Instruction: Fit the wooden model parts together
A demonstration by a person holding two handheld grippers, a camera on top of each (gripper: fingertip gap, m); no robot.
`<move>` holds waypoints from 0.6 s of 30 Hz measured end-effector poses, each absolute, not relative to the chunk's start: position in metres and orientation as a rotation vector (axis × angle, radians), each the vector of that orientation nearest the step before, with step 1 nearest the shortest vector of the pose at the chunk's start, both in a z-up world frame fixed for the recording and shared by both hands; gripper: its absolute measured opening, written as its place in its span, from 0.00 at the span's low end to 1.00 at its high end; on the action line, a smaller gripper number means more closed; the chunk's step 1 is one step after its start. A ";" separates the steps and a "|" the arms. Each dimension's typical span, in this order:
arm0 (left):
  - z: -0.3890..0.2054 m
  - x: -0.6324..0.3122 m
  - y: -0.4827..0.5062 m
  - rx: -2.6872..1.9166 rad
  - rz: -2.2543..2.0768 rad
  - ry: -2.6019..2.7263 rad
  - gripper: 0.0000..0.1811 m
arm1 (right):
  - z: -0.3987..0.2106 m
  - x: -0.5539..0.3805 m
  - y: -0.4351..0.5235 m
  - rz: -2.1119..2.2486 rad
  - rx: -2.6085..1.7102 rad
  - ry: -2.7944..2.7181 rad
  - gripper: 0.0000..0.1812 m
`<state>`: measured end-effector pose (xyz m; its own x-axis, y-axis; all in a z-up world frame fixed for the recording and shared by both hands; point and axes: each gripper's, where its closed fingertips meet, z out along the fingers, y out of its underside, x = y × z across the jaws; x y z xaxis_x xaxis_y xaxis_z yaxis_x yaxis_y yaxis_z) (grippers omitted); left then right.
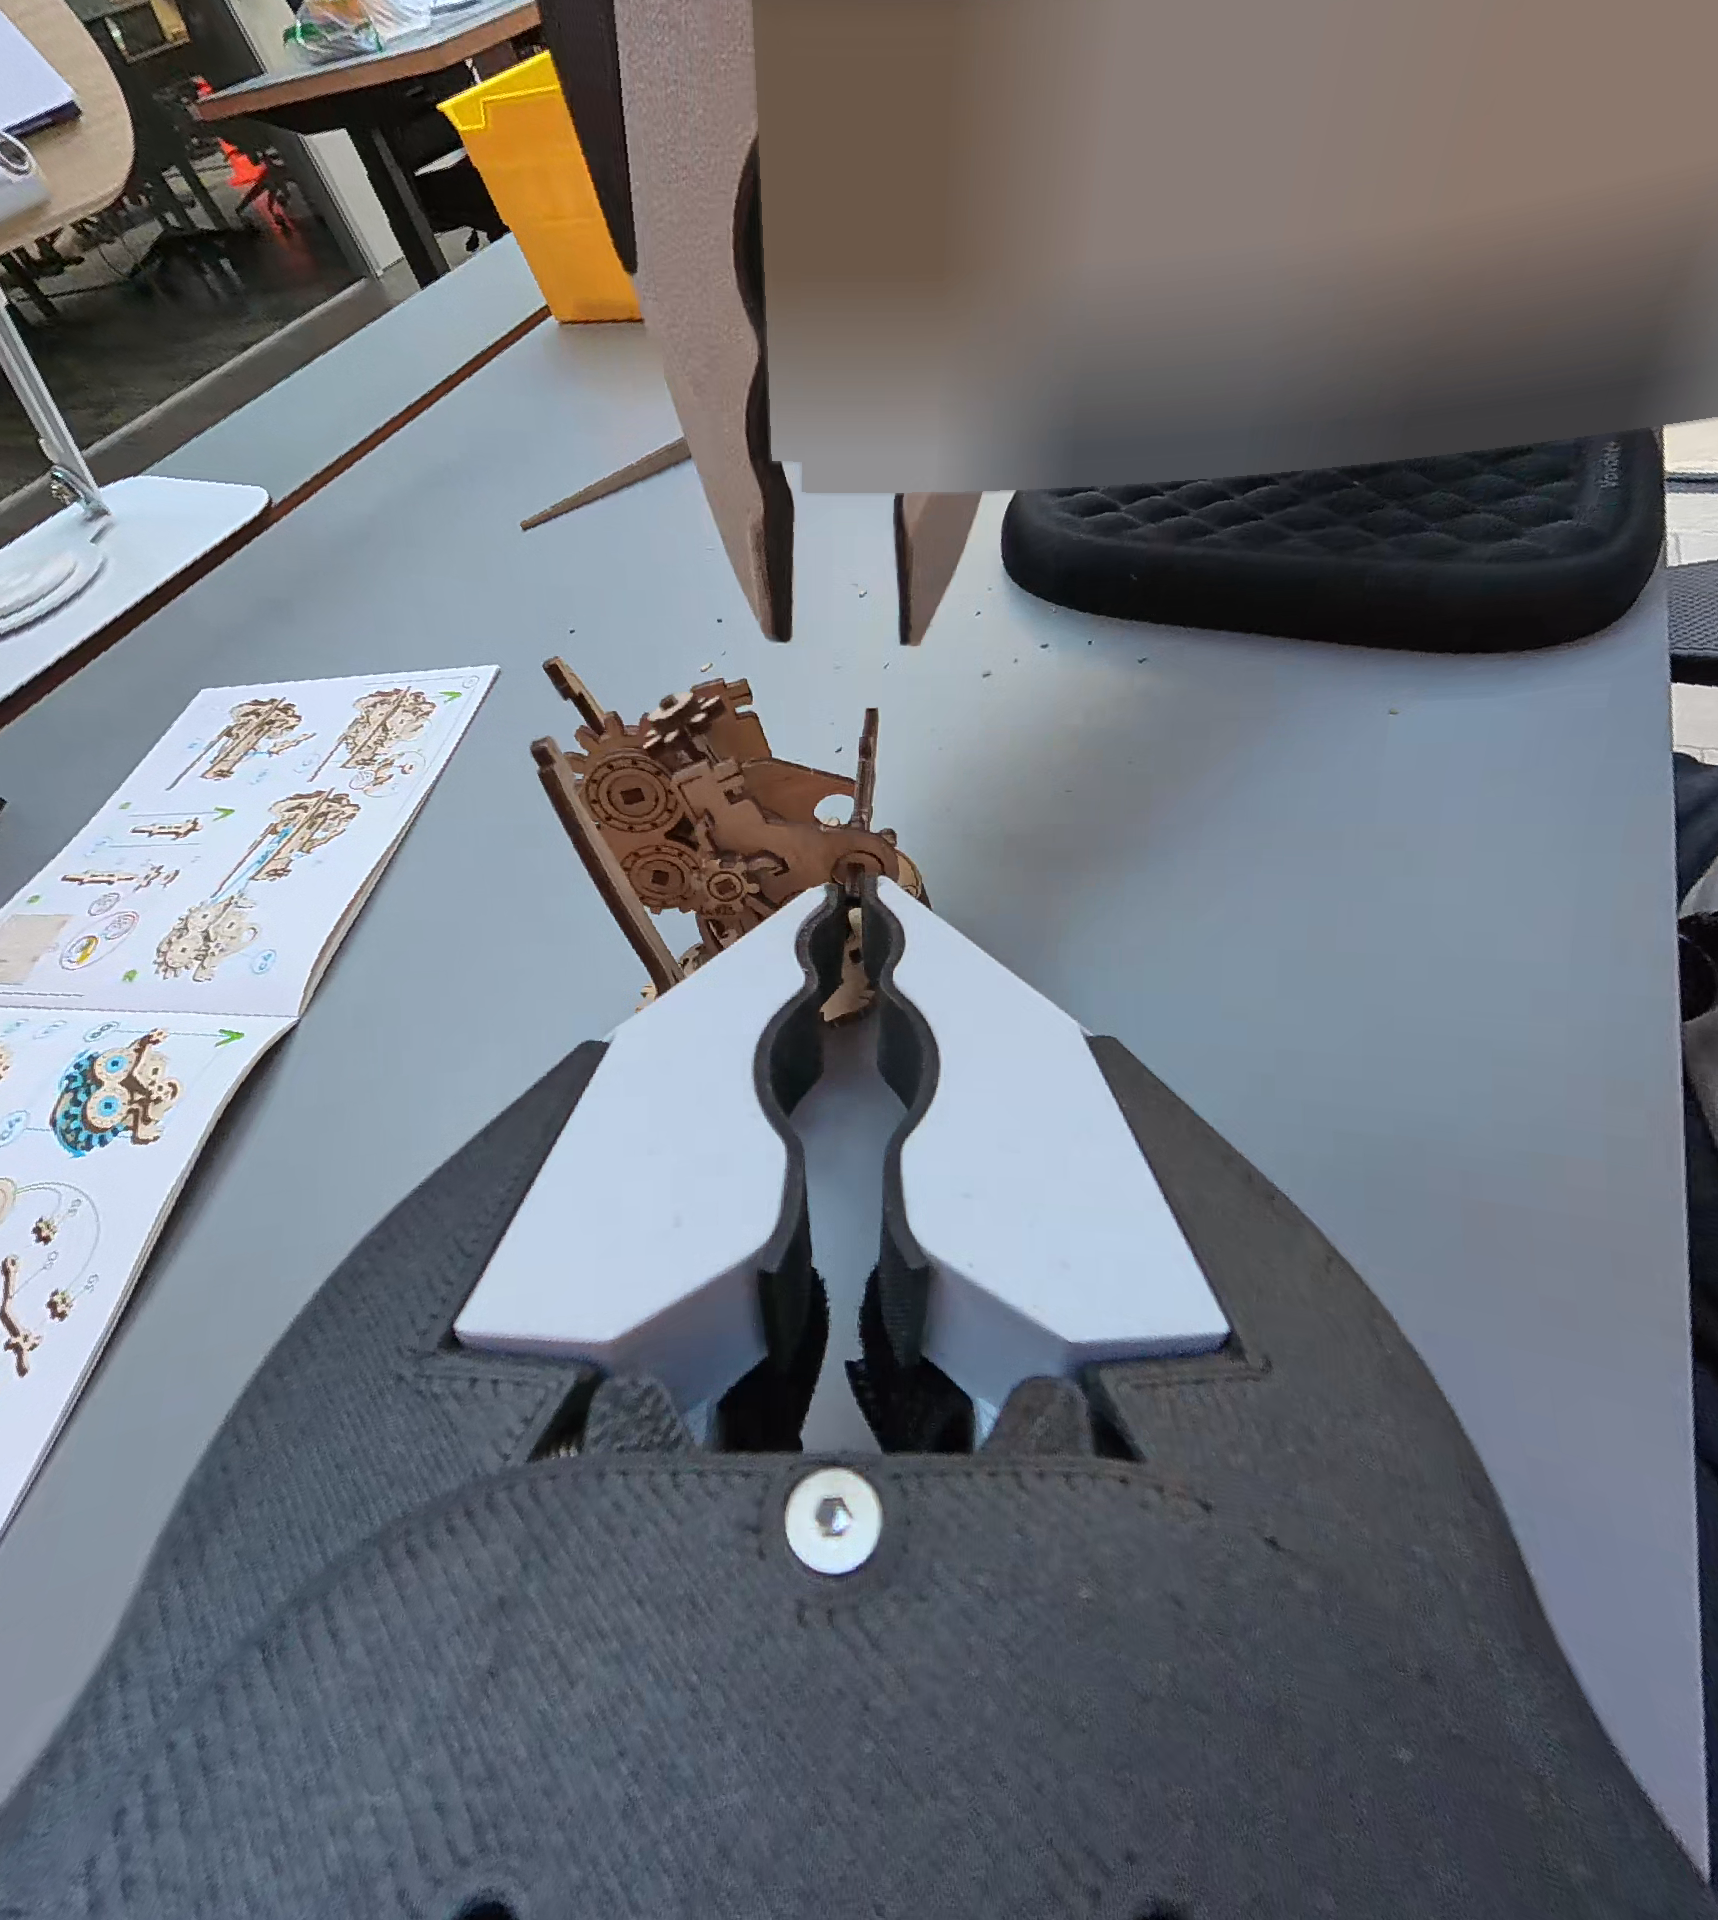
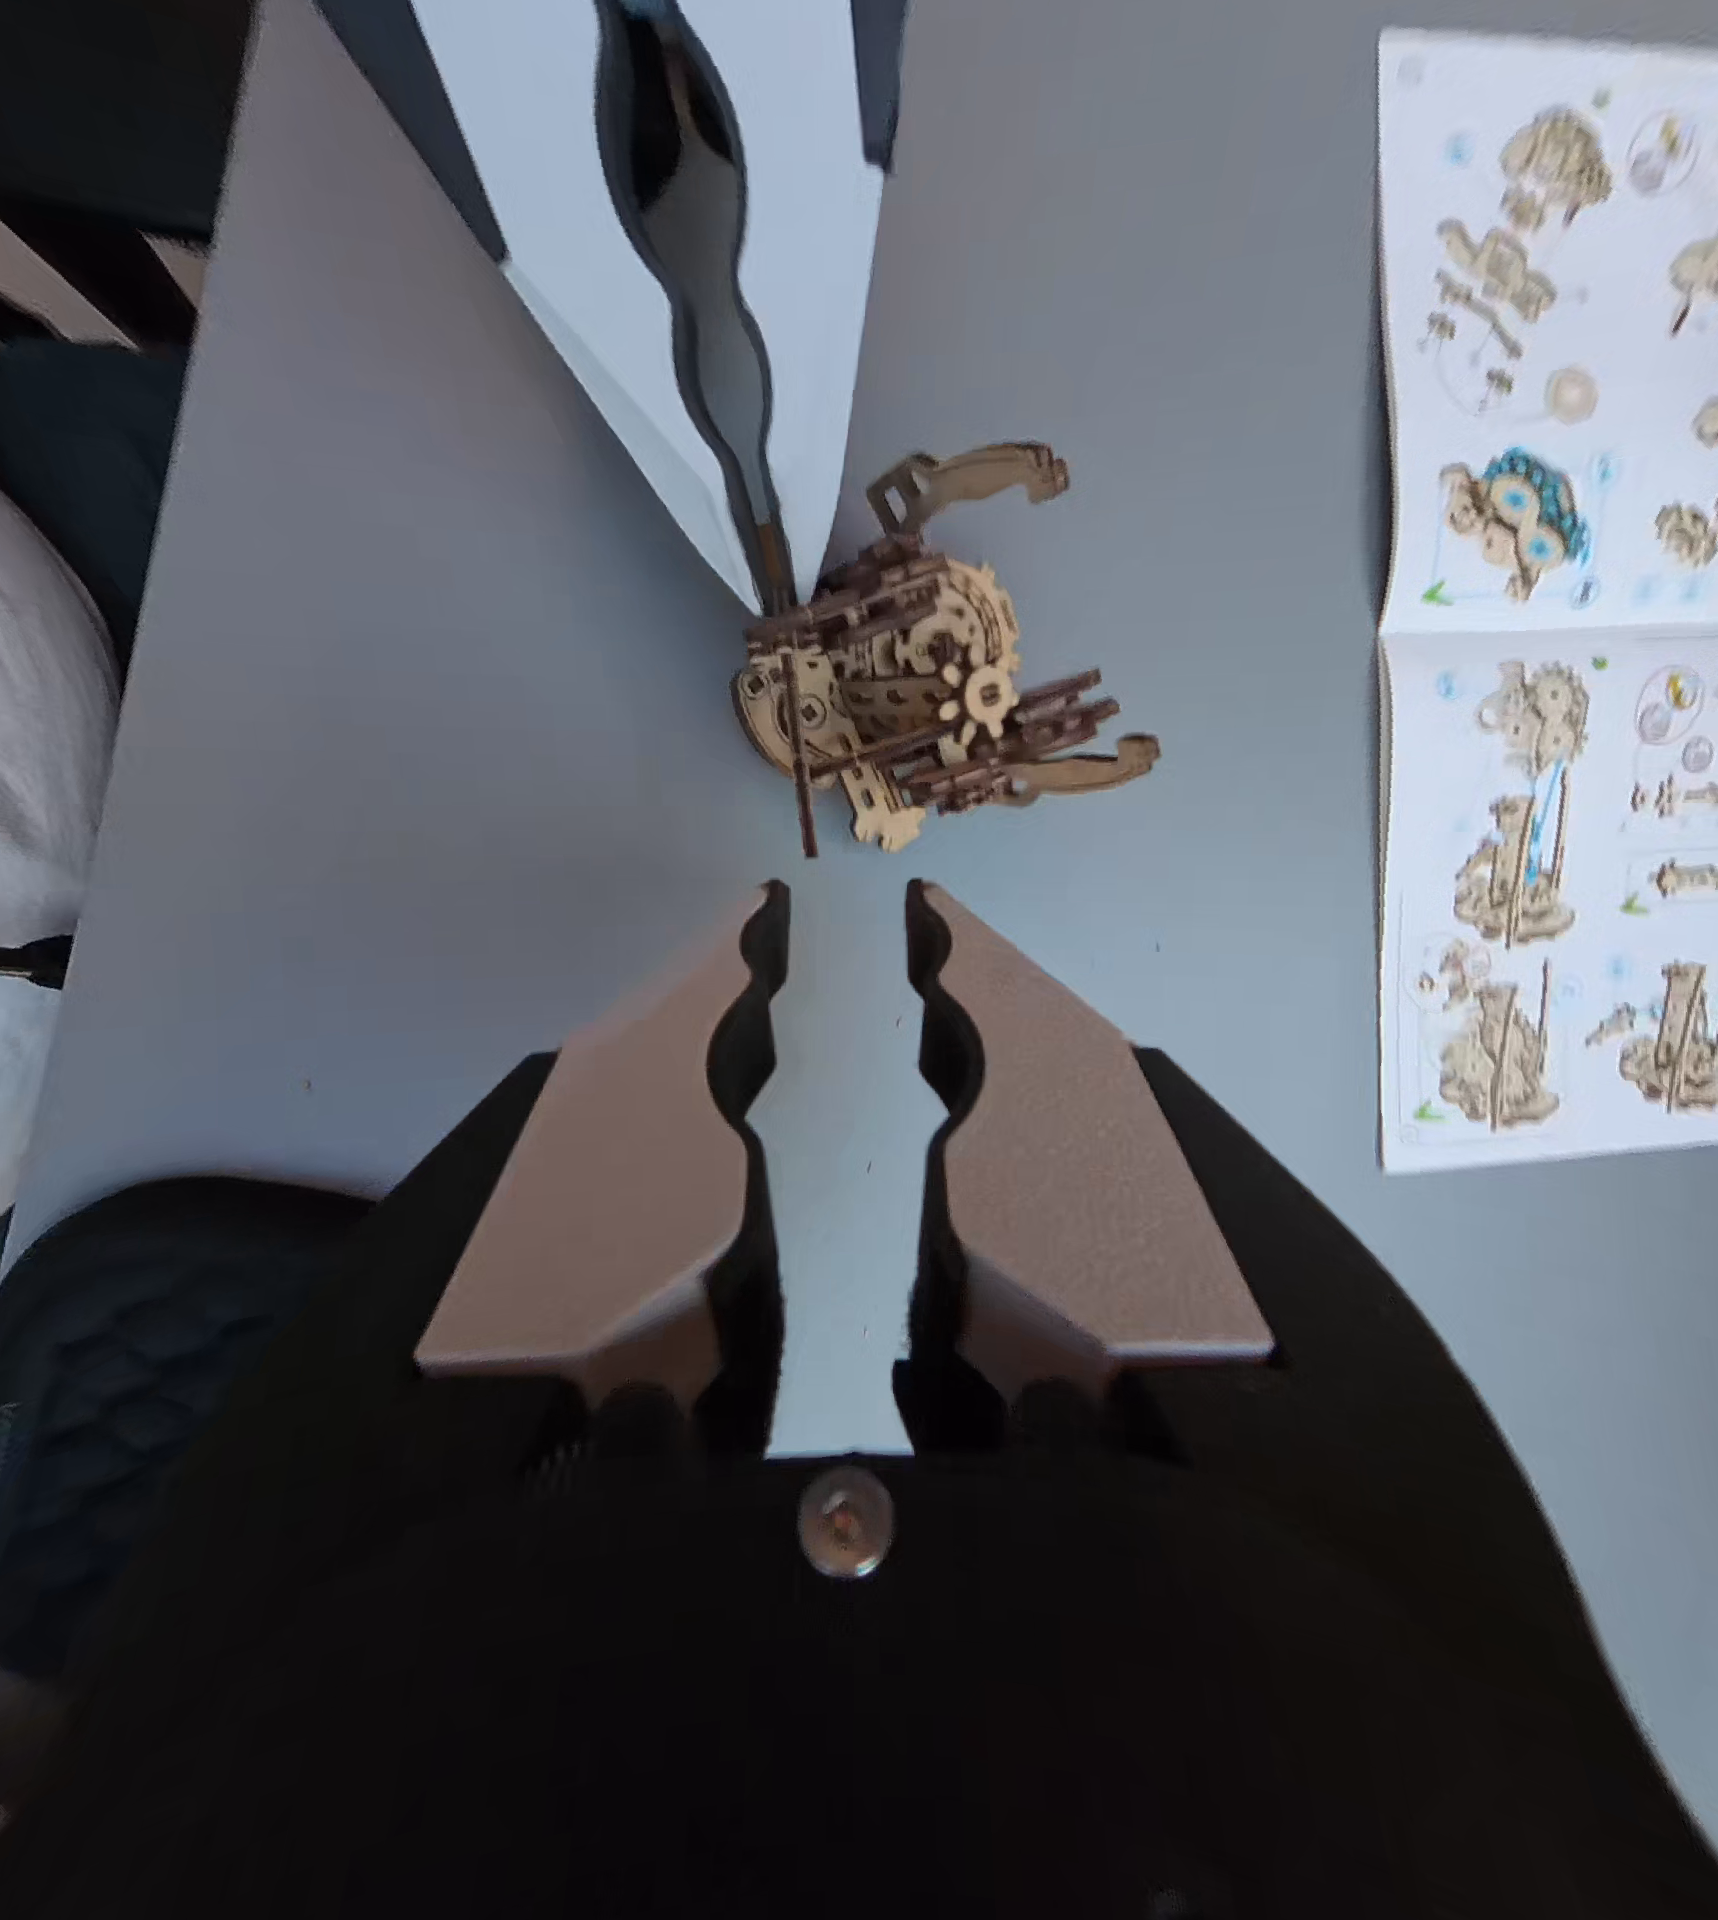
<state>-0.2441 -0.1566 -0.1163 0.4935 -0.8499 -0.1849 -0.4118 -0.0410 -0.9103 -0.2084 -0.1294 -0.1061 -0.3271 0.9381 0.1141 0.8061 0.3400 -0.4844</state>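
A wooden gear model (image 1: 709, 821) with cogs and curved arms rests on the grey table (image 1: 1250, 935). My left gripper (image 1: 853, 899), with white fingers, is shut on a thin dark wooden plate at the model's near edge. In the right wrist view the model (image 2: 917, 686) lies just beyond my right gripper (image 2: 847, 891). Its brown fingers are open and empty, a short gap from the model. The left gripper (image 2: 772, 582) comes in from the top and pinches the model's left side. The right gripper (image 1: 839, 634) hangs above the model in the left wrist view.
An open instruction booklet (image 1: 211, 842) lies left of the model and also shows in the right wrist view (image 2: 1603, 623). A black padded rest (image 1: 1333, 551) sits at the table's far right. A loose wooden stick (image 1: 606, 483), a yellow bin (image 1: 543, 187) and a white lamp base (image 1: 55, 540) are farther off. About 6 cm separates my left fingertips from my right.
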 end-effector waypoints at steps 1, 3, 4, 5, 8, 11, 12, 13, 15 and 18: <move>-0.117 -0.244 -0.158 -1.652 -0.510 1.103 0.00 | -0.103 -0.212 -0.134 0.584 -1.444 -2.224 0.14; -0.117 -0.245 -0.161 -1.646 -0.534 1.127 0.00 | -0.104 -0.215 -0.145 0.721 -1.230 -2.220 0.16; -0.117 -0.246 -0.162 -1.647 -0.539 1.131 0.00 | -0.109 -0.214 -0.145 0.705 -1.136 -2.219 0.16; -0.116 -0.247 -0.163 -1.646 -0.554 1.135 0.00 | -0.112 -0.215 -0.143 0.667 -1.053 -2.210 0.16; -0.114 -0.252 -0.165 -1.642 -0.601 1.153 0.00 | -0.103 -0.218 -0.146 0.680 -0.932 -2.163 0.16; -0.109 -0.257 -0.167 -1.608 -0.640 1.169 0.00 | -0.097 -0.223 -0.140 0.812 -1.097 -2.110 0.09; -0.108 -0.258 -0.168 -1.594 -0.644 1.177 0.00 | -0.098 -0.223 -0.143 0.884 -1.165 -2.126 0.09; -0.107 -0.258 -0.169 -1.579 -0.647 1.185 0.00 | -0.100 -0.225 -0.141 0.906 -1.238 -2.108 0.09; -0.106 -0.260 -0.168 -1.567 -0.629 1.179 0.00 | -0.103 -0.233 -0.121 0.863 -1.456 -1.957 0.04; -0.103 -0.260 -0.170 -1.554 -0.557 1.173 0.00 | -0.106 -0.233 -0.131 1.057 -1.785 -1.825 0.09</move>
<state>-0.2604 -0.1700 -0.1035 0.4081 -0.8868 -0.2168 -0.3927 0.0439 -0.9186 -0.2328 -0.1312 -0.1064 -0.1240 0.9645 -0.2329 0.6822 -0.0876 -0.7259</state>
